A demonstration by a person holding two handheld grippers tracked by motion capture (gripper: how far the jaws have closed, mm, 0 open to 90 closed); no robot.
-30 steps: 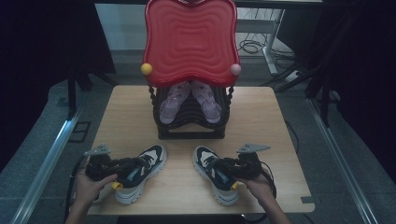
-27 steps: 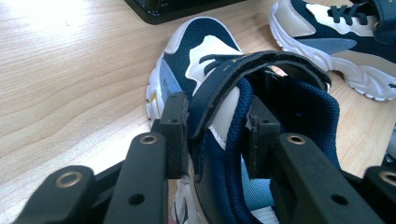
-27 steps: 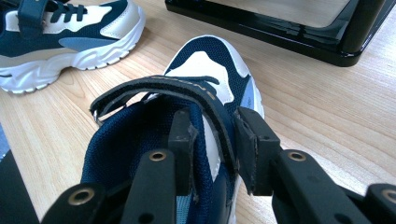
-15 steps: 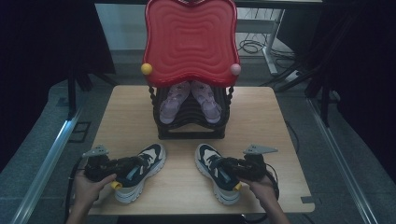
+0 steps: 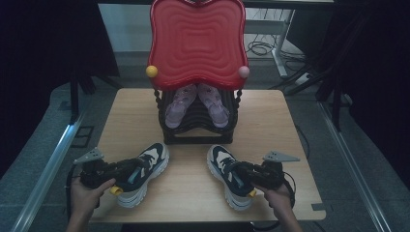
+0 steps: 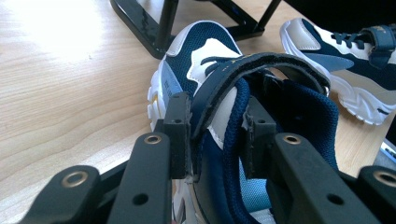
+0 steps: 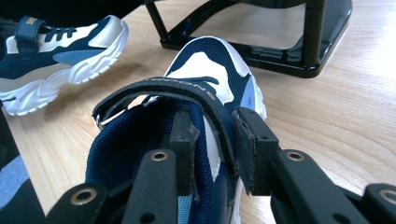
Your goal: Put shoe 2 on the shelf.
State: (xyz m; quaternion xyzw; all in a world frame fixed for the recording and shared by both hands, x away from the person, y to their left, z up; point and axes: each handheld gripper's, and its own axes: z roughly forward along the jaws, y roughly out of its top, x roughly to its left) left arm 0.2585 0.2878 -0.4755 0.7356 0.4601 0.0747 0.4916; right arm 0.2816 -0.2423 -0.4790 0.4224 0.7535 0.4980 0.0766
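Left gripper (image 6: 212, 135) jaws have just been closing on the left sneaker's (image 5: 140, 171) side wall and strap. Right gripper (image 5: 249, 176) with right sneaker (image 5: 229, 174) shifted slightly outward.

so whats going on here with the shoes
A person holds a gripper in each hand, each clamped on a navy and white sneaker on the wooden table. The left gripper pinches the collar wall of the left sneaker; its jaws have just been closing. The right gripper grips the right sneaker the same way. Behind them, a black shoe rack under a red tray holds pink shoes.
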